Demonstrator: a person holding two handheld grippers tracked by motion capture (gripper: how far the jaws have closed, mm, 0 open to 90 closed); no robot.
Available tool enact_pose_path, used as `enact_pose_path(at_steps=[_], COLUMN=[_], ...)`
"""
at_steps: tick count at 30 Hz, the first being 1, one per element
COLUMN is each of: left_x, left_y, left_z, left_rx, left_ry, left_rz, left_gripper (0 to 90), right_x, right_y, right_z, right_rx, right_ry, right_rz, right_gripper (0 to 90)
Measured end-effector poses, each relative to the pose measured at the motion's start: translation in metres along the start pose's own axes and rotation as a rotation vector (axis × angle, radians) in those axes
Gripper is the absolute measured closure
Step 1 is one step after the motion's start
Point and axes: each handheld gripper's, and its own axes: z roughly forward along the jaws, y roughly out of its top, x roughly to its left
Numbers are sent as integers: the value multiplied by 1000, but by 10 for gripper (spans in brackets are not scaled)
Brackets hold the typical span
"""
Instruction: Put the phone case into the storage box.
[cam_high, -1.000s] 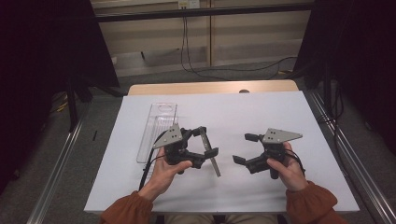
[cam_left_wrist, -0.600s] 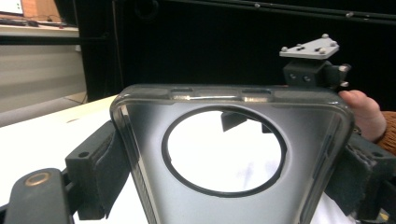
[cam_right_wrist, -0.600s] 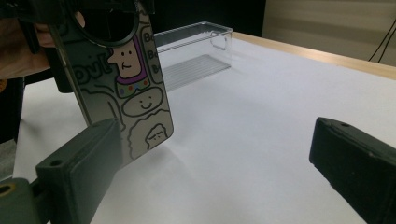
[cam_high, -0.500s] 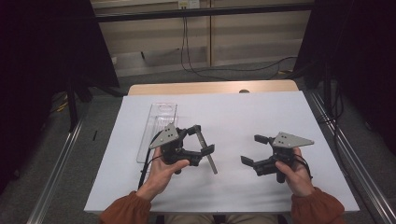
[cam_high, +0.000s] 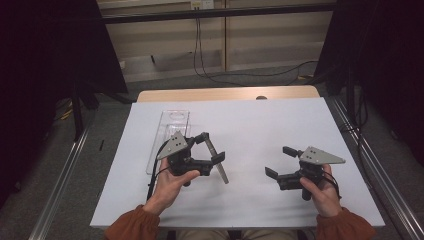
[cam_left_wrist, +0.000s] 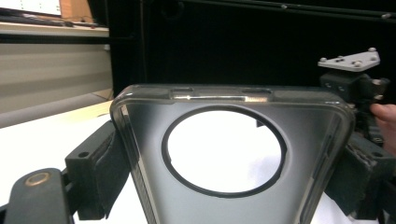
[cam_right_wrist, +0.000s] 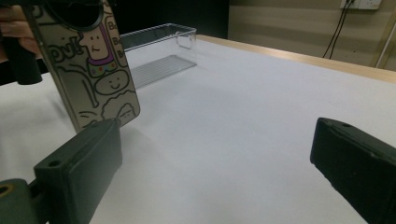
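Gripping the phone case (cam_high: 218, 160) by its two long edges, the left gripper (cam_high: 210, 149) holds it above the counter (cam_high: 260, 120), near a clear tray (cam_high: 172, 120). It looks light, thin, flexible and slick; edge grips suit it. The right gripper (cam_high: 278, 162) stands wide open, empty.

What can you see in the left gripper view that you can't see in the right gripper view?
The left gripper view looks at the inside of the phone case: plain and smoky, with a big round hole, pinched between the left gripper's jaws. The right gripper sits behind it, held by a hand.

The right gripper view looks at the case's outside, covered in cartoon doodles, plus the clear plastic tray and its own jaws spread wide apart.

Both show the same phone case and the white table.
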Motion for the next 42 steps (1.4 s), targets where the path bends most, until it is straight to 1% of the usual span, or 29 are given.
enact_pose_path(at_steps=[1,2,4,5,6,7,8,9,12,14,15,16,19,20,21,22,24,25,26,27,28,29,31,32,34,36,37,39,42], left_x=[0,1,1,1,1,2,1,2,2,3,2,3,4,5,5,5,5,5,6,6,6,6,7,6,6,6,7,8,9], left_y=[0,0,1,1,1,2,1,2,2,3,3,3,4,4,4,5,5,6,6,7,7,7,9,10,12,13,15,18,21], left_z=[0,-1,-2,-2,-3,-4,-3,-4,-5,-7,-6,-7,-9,-11,-11,-12,-13,-13,-15,-15,-16,-16,-19,-20,-22,-24,-25,-27,-31], left_rx=[0,-5,-1,-9,0,10,-9,1,-3,2,-9,-7,-7,0,-12,-7,-14,-14,-8,-11,-17,-22,-14,-27,-28,-33,-31,-39,-43], left_ry=[-2,13,9,18,20,10,30,26,46,47,69,63,85,75,87,105,102,108,106,116,114,115,120,125,138,143,144,140,158], left_rz=[-3,-8,-10,-10,-5,-3,-16,-9,-23,-25,-30,-24,-32,-26,-37,-29,-34,-35,-25,-25,-34,-32,-17,-29,-24,-32,-19,-22,-11], left_gripper=[127,128,127,127,127,127,128,127,127,127,127,127,127,127,127,127,127,127,127,127,127,127,127,127,127,127,127,127,127], right_x=[0,0,-1,-2,-2,-2,-3,-4,-6,-8,-8,-10,-12,-13,-14,-14,-15,-16,-16,-16,-17,-17,-17,-18,-18,-18,-18,-17,-16], right_y=[0,-1,-2,-3,-4,-4,-5,-6,-8,-10,-10,-11,-13,-14,-14,-14,-15,-16,-16,-17,-18,-18,-19,-20,-20,-21,-22,-23,-23], right_z=[-1,-2,-5,-6,-7,-8,-9,-11,-15,-18,-20,-21,-25,-26,-27,-28,-31,-32,-33,-34,-35,-37,-39,-41,-43,-46,-47,-50,-53], right_rx=[3,1,4,4,8,2,0,-1,-4,-5,-4,-9,-12,-11,-16,-20,-21,-21,-21,-21,-21,-20,-22,-25,-33,-30,-36,-36,-46], right_ry=[7,-7,-5,-5,-17,-30,-35,-43,-64,-78,-88,-97,-122,-120,-131,-140,-144,-154,-159,-160,-166,-176,-183,-188,-201,-211,-219,-228,-239], right_rz=[2,5,0,0,-3,2,-1,5,12,10,11,6,6,11,12,19,17,13,13,20,21,20,28,24,32,34,41,35,41], right_gripper=[17,17,16,15,15,15,15,15,16,15,15,15,15,15,15,15,15,14,15,14,14,13,13,13,12,10,9,8,6])
